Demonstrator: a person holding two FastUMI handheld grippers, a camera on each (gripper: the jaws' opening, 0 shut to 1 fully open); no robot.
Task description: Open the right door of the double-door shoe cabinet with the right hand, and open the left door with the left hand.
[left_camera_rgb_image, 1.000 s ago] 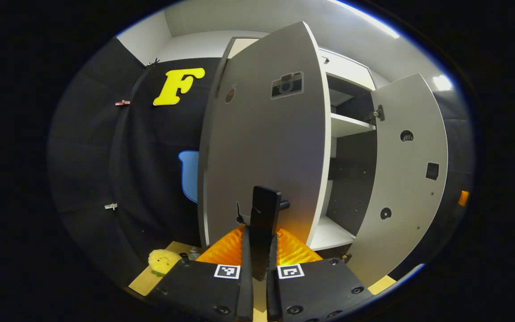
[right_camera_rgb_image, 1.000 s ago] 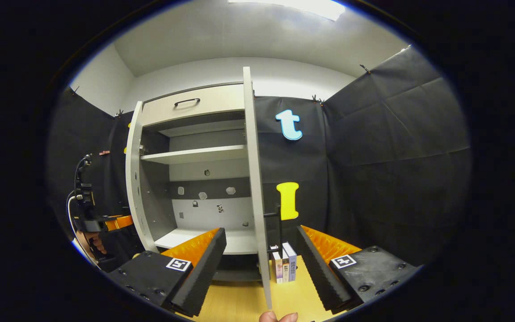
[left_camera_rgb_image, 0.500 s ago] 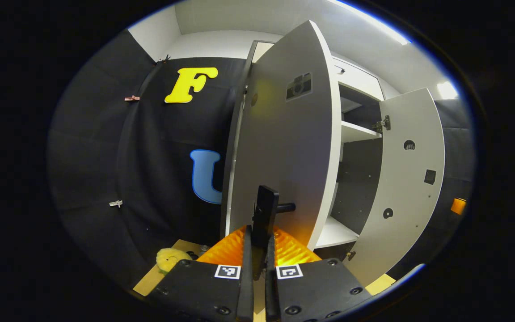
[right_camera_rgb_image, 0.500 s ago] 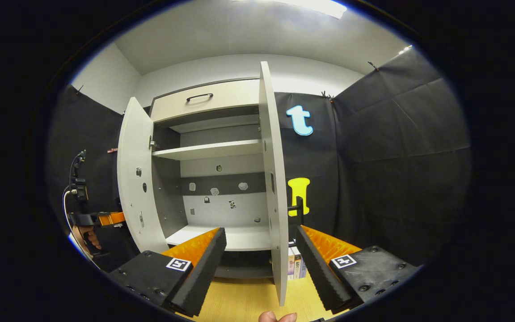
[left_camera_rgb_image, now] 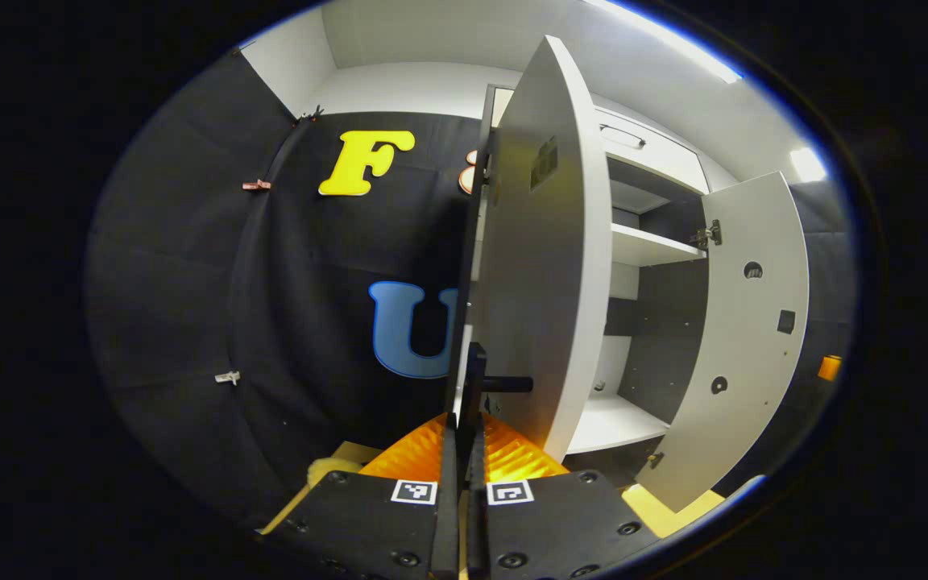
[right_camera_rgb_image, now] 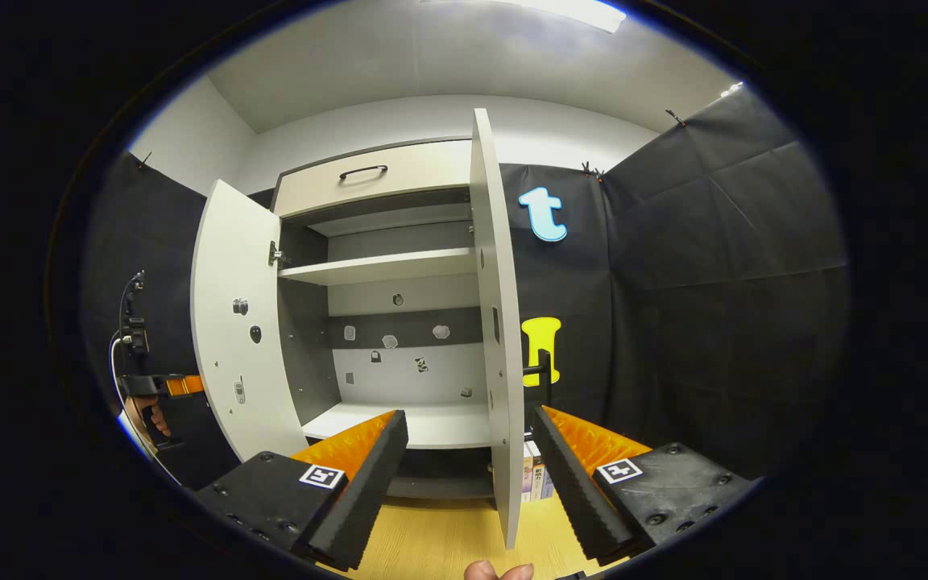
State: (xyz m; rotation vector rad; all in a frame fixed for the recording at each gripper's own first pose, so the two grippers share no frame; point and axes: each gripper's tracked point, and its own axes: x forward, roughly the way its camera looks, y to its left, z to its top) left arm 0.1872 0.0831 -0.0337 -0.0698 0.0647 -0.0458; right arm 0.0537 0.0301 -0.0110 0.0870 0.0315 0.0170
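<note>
A few small books (right_camera_rgb_image: 535, 477) stand upright on the wooden desk (right_camera_rgb_image: 432, 548); a drawer (right_camera_rgb_image: 371, 184) with a dark handle sits above.

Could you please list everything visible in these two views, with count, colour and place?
shoe cabinet: one, pale with grey inside, centre of the right gripper view.
left door: one, pale grey, swung wide open.
left door handle: one, black, clamped between the left jaws.
right door: one, pale grey, open, edge-on between the right fingers.
right door handle: one, black, on the door's outer face, untouched.
shelf: one, white, upper part of the cabinet.
drawer: one, pale with a black handle, on top.
books: a few, upright, beside the cabinet's base.
table: one, light wood, below.
left gripper: jaws shut on the handle.
right gripper: jaws open, straddling the right door.
hand: one, holding the left gripper.
</note>
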